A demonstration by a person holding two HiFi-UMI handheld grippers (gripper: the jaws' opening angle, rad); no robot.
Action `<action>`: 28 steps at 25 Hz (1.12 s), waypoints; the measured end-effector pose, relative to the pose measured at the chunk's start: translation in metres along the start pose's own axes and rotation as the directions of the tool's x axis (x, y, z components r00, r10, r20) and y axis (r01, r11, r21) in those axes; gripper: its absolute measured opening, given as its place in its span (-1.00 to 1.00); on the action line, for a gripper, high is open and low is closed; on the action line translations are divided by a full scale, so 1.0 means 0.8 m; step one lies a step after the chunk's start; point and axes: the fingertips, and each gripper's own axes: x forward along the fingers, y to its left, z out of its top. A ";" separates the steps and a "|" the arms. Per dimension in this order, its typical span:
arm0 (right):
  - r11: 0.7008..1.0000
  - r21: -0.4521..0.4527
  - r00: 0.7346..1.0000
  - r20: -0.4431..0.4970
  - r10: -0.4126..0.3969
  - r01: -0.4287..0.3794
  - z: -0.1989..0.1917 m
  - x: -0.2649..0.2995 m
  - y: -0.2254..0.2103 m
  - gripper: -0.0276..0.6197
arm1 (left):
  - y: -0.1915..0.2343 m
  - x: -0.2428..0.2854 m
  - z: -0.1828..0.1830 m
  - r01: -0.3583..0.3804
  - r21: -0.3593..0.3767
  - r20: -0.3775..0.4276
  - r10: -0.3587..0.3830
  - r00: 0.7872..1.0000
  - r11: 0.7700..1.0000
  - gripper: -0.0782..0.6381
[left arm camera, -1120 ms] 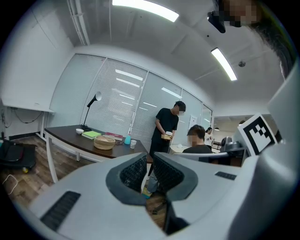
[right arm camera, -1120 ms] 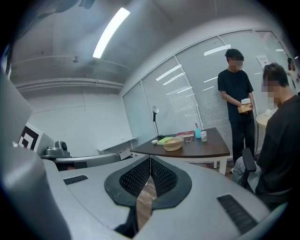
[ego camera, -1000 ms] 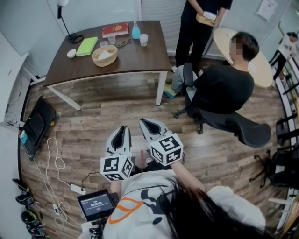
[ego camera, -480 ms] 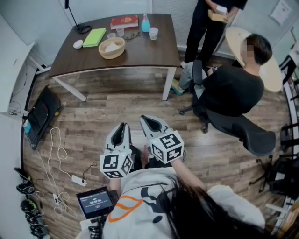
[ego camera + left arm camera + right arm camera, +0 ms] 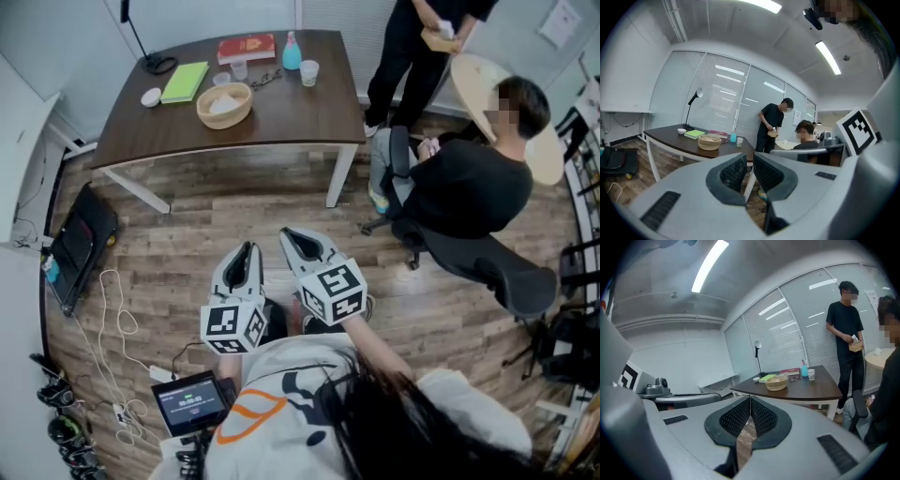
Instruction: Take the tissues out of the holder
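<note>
A woven basket point(image 5: 224, 104) with white tissue inside stands on the dark wooden table point(image 5: 281, 117), far from both grippers. It also shows in the left gripper view as the basket point(image 5: 709, 141) and in the right gripper view as the basket point(image 5: 776, 382). My left gripper point(image 5: 247, 247) and right gripper point(image 5: 288, 236) hang side by side over the wooden floor, well short of the table. The left gripper point(image 5: 749, 157) is shut but for a thin slit, with nothing in it. The right gripper point(image 5: 750, 399) is shut, its tips touching, and empty.
On the table lie a green notebook point(image 5: 185, 82), a red book point(image 5: 247, 47), a blue bottle point(image 5: 292, 52), a cup point(image 5: 309, 71) and a small bowl point(image 5: 150, 97). A seated person point(image 5: 469, 187) and a standing person point(image 5: 412, 47) are on the right. Cables point(image 5: 117, 323) trail at left.
The head view has shifted a little, so the table sits slightly lower and more to the left. The seated person has turned on the chair. Both grippers keep their pose.
</note>
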 end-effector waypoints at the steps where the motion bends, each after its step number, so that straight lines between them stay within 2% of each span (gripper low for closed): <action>1: 1.000 0.000 1.000 -0.007 -0.005 0.005 0.001 0.011 0.002 -0.88 | 0.011 0.004 0.004 0.001 -0.002 0.000 -0.001 1.000 1.000 -0.66; 18: 0.998 0.014 0.998 -0.020 -0.055 0.056 0.030 0.177 0.066 -0.88 | 0.197 0.034 0.065 0.037 -0.034 0.031 -0.036 0.999 0.999 -0.66; 28: 0.994 0.042 0.994 -0.033 -0.101 0.102 0.032 0.228 0.089 -0.88 | 0.261 0.040 0.069 0.075 -0.068 0.009 -0.074 0.997 0.995 -0.66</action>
